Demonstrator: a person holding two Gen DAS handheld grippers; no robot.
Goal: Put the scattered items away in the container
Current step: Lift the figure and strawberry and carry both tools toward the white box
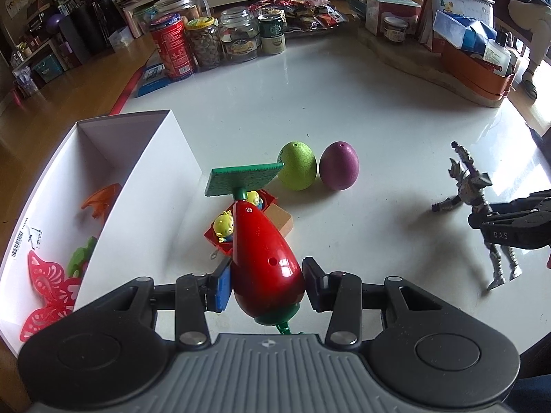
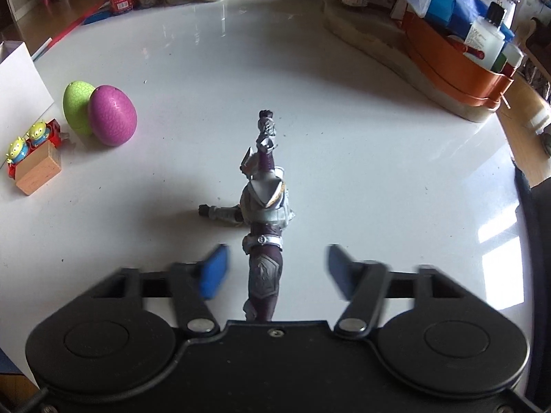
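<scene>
gripping red toy (image 1: 267, 258), left tongs (image 1: 267, 284); right tongs (image 2: 275, 272) parted around figure (image 2: 263, 227).

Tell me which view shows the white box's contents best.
The left wrist view: it looks into the white box, showing orange, green and red cutout pieces inside. The right wrist view catches only a corner of its outer wall, nothing inside.

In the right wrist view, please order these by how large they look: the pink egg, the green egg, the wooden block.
1. pink egg
2. green egg, though the pink one partly hides it, so these two may be alike
3. wooden block
</scene>
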